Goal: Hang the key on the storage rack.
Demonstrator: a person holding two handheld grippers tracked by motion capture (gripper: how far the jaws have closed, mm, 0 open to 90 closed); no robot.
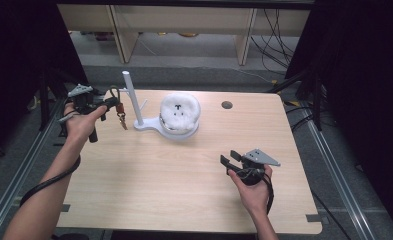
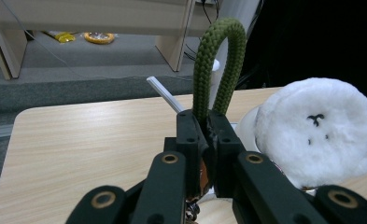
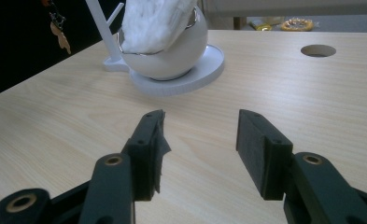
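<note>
Dangling at the table's left edge, near the white stand [image 1: 132,100]: green cord loop [image 2: 218,65] with keys [image 1: 121,120] hanging beneath. Being pinched by the left gripper [image 2: 206,135], jaws clamped tight on the cord. Sitting beside the stand on its round base: white plush [image 1: 180,111]. Resting low over the wooden table [image 1: 184,185], well apart: right gripper [image 3: 200,140], jaws gaping wide, gripping nothing.

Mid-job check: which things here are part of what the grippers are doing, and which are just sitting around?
In the job:
left gripper, shut on the green cord loop with keys hanging below
white stand with pegs, beside it

Lying about:
fluffy white toy in the stand's bowl
right gripper, open and idle
table hole
</note>
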